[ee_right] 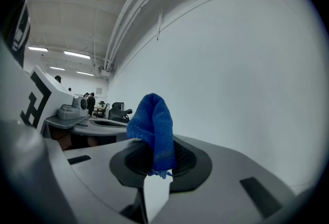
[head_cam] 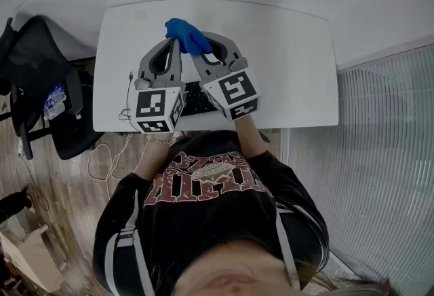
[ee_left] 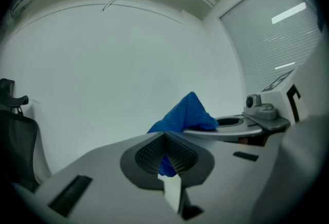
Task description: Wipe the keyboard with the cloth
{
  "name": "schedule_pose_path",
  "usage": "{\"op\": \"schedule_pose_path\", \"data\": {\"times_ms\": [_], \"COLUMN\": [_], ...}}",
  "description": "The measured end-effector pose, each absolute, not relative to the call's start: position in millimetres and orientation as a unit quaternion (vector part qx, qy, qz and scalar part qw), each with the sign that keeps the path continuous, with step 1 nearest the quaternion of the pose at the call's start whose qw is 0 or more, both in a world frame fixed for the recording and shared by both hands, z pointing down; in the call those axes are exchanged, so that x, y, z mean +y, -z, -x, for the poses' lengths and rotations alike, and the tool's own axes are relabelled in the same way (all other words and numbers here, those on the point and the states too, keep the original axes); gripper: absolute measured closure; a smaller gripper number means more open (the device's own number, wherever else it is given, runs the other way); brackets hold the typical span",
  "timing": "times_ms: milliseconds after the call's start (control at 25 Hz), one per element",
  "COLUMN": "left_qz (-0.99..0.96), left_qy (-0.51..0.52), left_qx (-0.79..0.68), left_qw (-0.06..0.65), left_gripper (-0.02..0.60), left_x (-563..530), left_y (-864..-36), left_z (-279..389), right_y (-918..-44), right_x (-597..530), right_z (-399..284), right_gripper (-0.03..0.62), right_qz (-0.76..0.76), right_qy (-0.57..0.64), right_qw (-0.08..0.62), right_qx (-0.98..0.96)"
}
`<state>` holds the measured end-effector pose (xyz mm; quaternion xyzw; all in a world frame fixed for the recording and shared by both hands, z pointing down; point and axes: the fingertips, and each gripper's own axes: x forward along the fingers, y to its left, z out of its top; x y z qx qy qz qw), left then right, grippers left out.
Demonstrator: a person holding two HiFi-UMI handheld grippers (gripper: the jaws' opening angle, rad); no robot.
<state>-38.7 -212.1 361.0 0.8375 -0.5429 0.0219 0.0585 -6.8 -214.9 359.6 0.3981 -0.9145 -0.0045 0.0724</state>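
Nearest the head camera I see a person's black sweatshirt, both arms reaching forward over the front edge of a white table. A dark keyboard lies at the middle of that front edge, mostly covered by the two marker cubes. The left gripper and right gripper converge above the table's centre, tips just beside each other. A blue cloth is bunched at both tips, held up off the keyboard and towards the table's far edge. A black chair stands off the left edge.

Left gripper view: I read the jaws as pressed together, with a strip of the cloth caught between the ribbed pads. The rest of the cloth rises behind them and touches the right gripper's body, which enters from the right. Behind is a plain white wall.

Right gripper view: the jaws are clamped on the cloth. A folded hump of it stands upright above the pads and a frayed end pokes out below. The left gripper's body shows at the left.
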Motion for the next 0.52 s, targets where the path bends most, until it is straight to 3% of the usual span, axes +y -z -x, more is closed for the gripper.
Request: {"op": "schedule_pose_path", "data": {"times_ms": [520], "left_qz": [-0.839], "left_qy": [-0.027], "left_qx": [-0.541], "left_qw": [0.058], "left_gripper": [0.548], "left_x": [-218.8], "left_y": [-365.2], "left_z": [31.7], "right_y": [-364.7], "right_x": [-220.6], "right_z": [2.9], "right_gripper": [0.53], "right_qz": [-0.393], "right_qy": [0.002], "right_qw": [0.074], "right_qx": [-0.916]}}
